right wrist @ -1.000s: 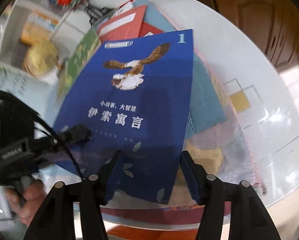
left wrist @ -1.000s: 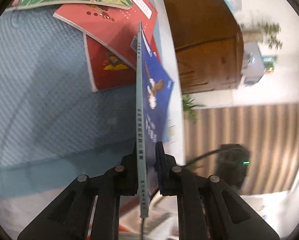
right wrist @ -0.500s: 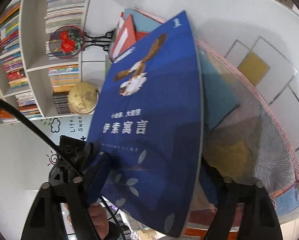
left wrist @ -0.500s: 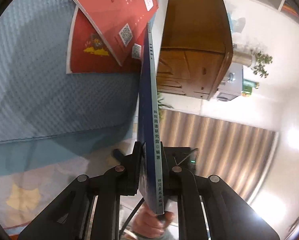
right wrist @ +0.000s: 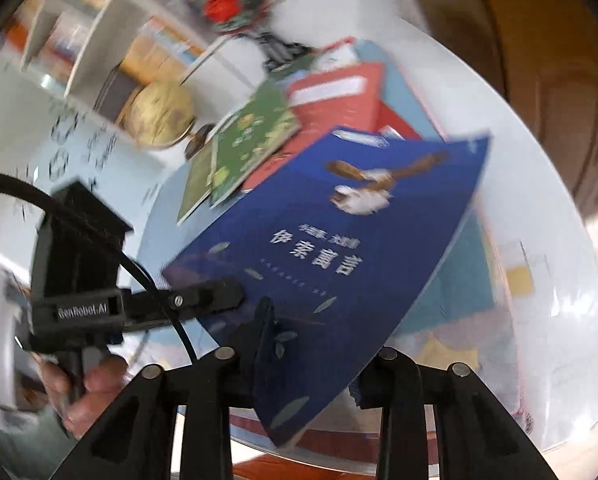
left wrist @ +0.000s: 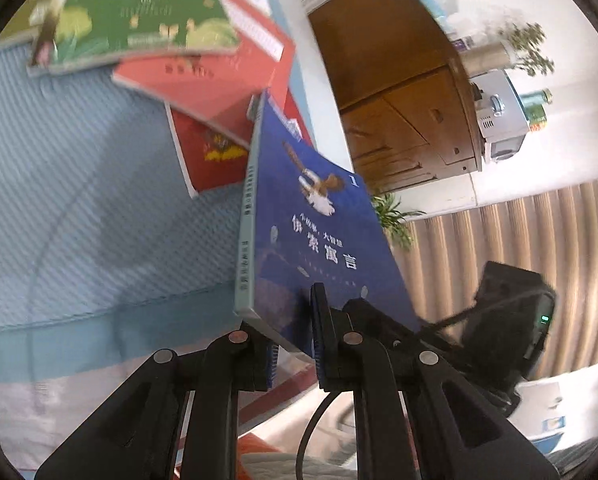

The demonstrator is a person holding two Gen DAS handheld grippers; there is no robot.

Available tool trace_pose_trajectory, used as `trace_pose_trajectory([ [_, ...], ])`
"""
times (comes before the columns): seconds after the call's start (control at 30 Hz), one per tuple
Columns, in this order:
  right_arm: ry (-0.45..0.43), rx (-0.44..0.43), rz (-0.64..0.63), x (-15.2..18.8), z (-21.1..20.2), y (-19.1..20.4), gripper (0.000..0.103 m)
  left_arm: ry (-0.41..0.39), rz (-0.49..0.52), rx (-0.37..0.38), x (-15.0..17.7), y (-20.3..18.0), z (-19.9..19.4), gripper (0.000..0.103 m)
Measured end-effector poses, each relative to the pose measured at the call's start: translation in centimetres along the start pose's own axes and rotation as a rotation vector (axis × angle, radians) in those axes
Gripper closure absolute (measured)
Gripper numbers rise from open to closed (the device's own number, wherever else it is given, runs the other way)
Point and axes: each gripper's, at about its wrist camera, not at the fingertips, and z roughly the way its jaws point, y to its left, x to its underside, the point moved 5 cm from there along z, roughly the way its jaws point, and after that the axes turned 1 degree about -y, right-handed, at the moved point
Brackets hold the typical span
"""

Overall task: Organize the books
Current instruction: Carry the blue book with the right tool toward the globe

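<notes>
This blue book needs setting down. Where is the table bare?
The blue mat is bare between its near edge and the red books. The white tabletop beside the mat is bare too. Crowded at the far end: green book overlapping the red ones.

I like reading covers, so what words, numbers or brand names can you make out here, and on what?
"伊索寓言": title on the blue book.
"1": its cover corner.
"GenRobot.AI": the left claw, on its black housing.
Green book title, red books, blue book's spine: too blurred to read.
</notes>
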Motion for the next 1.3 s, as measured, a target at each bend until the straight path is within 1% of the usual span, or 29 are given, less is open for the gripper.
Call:
trace_pose_trajectory([
  [0.1,-0.004,0.013,-0.057,0.0,0.0,1.4,0.072,-0.031,0.039,-0.013,-0.2,-0.3,-1.6,0.093],
  [0.2,-0.014,0.059,-0.149,-0.5,0.0,3.7,0.072,-0.057,0.07,-0.017,-0.4,-0.1,-3.0,0.092],
  [0.3,-0.029,0.064,-0.187,-0.8,-0.2,6.0,0.072,-0.082,0.107,0.0,-0.7,0.1,-5.3,0.091],
  [0.37,-0.055,0.075,-0.228,-1.3,-0.1,8.4,0.072,-0.11,0.129,0.024,-1.2,0.7,-7.8,0.09],
  [0.43,-0.073,0.093,-0.275,-1.8,0.3,11.5,0.072,-0.137,0.135,0.032,-1.8,1.6,-10.1,0.09],
  [0.53,-0.085,0.07,-0.33,-3.0,2.3,16.4,0.072,-0.199,0.122,0.025,-2.7,4.5,-14.9,0.09],
  [0.63,-0.068,0.002,-0.398,-4.3,6.6,22.2,0.072,-0.265,0.094,-0.015,-3.5,8.2,-19.3,0.09],
  [0.7,-0.056,-0.041,-0.425,-4.5,9.3,25.4,0.072,-0.313,0.057,-0.044,-4.0,11.5,-22.6,0.09],
  [0.77,-0.034,-0.09,-0.453,-4.8,12.9,28.7,0.072,-0.357,0.012,-0.084,-4.3,15.3,-25.8,0.09],
  [0.83,0.002,-0.146,-0.47,-5.1,17.0,32.0,0.072,-0.391,-0.026,-0.125,-4.5,18.7,-28.2,0.09],
  [0.97,0.063,-0.204,-0.504,-5.1,23.9,37.5,0.072,-0.437,-0.094,-0.207,-5.4,25.8,-32.2,0.089],
  [1.07,0.097,-0.211,-0.529,-5.2,28.9,40.4,0.072,-0.451,-0.14,-0.253,-6.2,30.5,-33.7,0.088],
  [1.13,0.127,-0.198,-0.536,-5.2,32.0,41.5,0.072,-0.441,-0.161,-0.275,-6.4,32.8,-33.8,0.085],
  [1.17,0.143,-0.196,-0.532,-4.9,32.9,41.8,0.072,-0.427,-0.179,-0.281,-6.4,34.0,-33.6,0.084],
  [1.3,0.226,-0.203,-0.446,-4.3,36.4,41.3,0.072,-0.406,-0.26,-0.251,-5.7,36.8,-32.9,0.084],
])
